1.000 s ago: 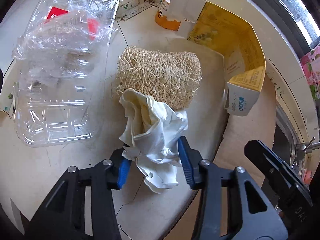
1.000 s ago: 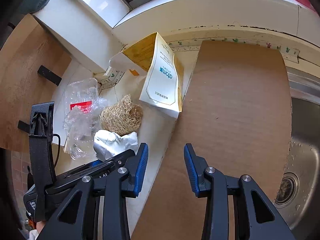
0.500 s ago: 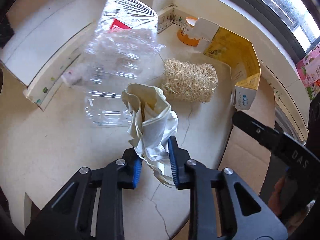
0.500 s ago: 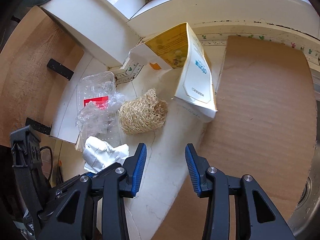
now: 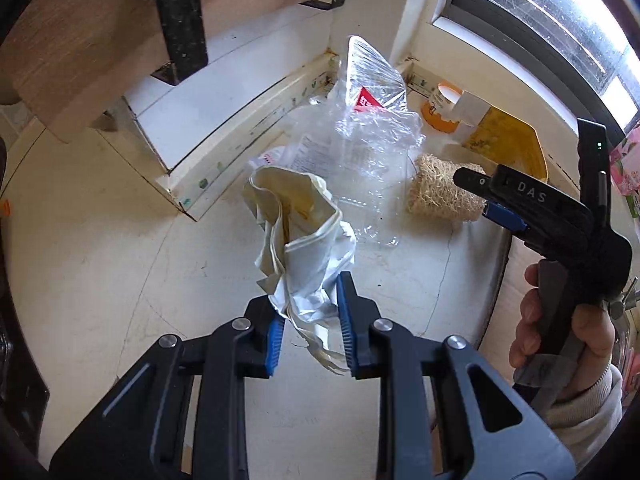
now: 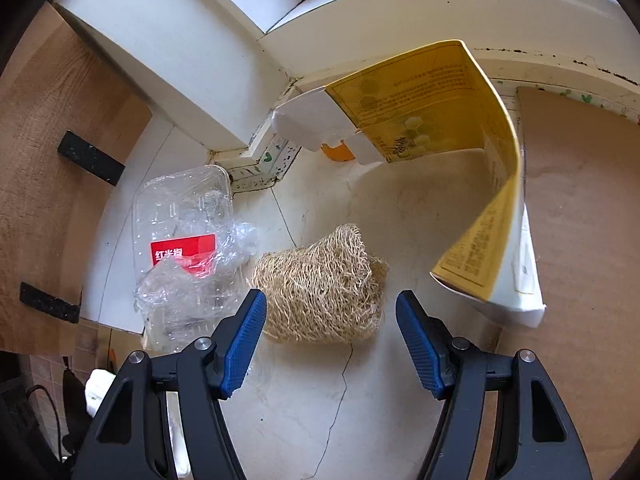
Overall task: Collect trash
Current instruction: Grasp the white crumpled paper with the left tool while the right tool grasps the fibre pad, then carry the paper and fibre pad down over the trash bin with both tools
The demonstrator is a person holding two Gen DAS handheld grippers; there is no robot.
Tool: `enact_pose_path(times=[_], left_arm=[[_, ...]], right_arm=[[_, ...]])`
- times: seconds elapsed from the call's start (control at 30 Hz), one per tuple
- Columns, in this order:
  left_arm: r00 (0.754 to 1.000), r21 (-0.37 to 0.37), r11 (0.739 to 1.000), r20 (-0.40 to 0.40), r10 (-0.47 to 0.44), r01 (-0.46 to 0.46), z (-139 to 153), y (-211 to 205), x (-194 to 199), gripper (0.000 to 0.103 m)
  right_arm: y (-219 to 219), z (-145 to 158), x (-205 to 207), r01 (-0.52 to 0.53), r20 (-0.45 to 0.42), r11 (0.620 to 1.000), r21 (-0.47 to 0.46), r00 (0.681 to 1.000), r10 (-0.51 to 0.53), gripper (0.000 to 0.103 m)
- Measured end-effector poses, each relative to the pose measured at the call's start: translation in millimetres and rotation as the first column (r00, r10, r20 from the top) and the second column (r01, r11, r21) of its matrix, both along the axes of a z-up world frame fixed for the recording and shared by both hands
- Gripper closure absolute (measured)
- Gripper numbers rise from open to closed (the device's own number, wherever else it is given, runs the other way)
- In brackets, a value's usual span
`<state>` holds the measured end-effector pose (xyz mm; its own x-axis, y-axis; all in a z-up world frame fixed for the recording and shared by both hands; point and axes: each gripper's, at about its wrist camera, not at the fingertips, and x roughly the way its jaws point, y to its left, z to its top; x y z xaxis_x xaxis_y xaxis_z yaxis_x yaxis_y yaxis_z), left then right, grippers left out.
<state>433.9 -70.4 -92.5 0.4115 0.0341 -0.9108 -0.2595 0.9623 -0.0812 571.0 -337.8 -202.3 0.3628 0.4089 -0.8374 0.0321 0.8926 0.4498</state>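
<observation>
Left gripper (image 5: 310, 316) clamped on a crumpled white rag (image 5: 304, 236), lifted clear of the worktop (image 5: 120, 240); first piece of trash in hand, by my reading. No bin or bag visible in either view, so where it goes cannot be told

Right gripper (image 6: 330, 344) jaws wide, holding nothing, poised just above the loofah (image 6: 324, 284), one jaw to each side. Likely next pick; not yet touched as far as can be seen

Left on the worktop, all toward its back corner:
- loofah, mid-surface
- clear tray (image 6: 180, 216) with red label, by the left edge against the back corner
- crumpled film (image 6: 176, 284), on and partly in the tray
- yellow carton (image 6: 452, 120), unfolded flat and curling, standing on edge along the back and right side; nothing seen in it
- orange tub (image 5: 440, 108), behind the carton in the back corner; contents hidden

Tray holds only the film, as far as shows

Judgement: early going – one item gripped, at least five to collect
</observation>
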Motion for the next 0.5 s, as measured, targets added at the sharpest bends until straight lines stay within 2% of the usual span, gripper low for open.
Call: enact_pose_path(times=[0.1,0.13,0.2,0.27,0.3,0.5], left_arm=[[1.000,0.001,1.000,0.005,0.022,-0.022,2.4,14.5,-7.9,0.082],[1.000,0.001,1.000,0.005,0.029,-0.029,1.8,17.4,-9.2,0.082],[0.999,-0.003,0.999,0.002,0.039,-0.039,0.2,22.6,-11.6,0.082],[0.999,-0.008,0.999,-0.001,0.045,-0.045,-2.4,24.9,-13.2,0.082],[0.999,-0.011,0.999,-0.003,0.045,-0.045,-3.5,25.5,-14.1,0.082],[1.000,0.005,1.000,-0.011,0.019,-0.019,-2.6,25.7,-24.1,0.082]], right_arm=[[10.3,-6.3,7.9,-0.010,0.000,1.000,-0.021,1.000,0.010,0.037],[14.0,-7.9,8.7,-0.020,0.002,0.999,-0.030,1.000,0.020,0.052],[19.3,-10.0,8.2,-0.047,0.009,0.998,-0.048,0.999,0.047,0.058],[26.1,-6.3,4.4,-0.069,0.032,0.994,-0.090,0.997,0.073,0.074],[28.4,-4.7,2.3,-0.080,0.037,0.992,-0.095,0.996,0.084,0.078],[30.6,10.4,-22.6,-0.092,0.071,0.985,-0.147,0.992,0.103,0.085]])
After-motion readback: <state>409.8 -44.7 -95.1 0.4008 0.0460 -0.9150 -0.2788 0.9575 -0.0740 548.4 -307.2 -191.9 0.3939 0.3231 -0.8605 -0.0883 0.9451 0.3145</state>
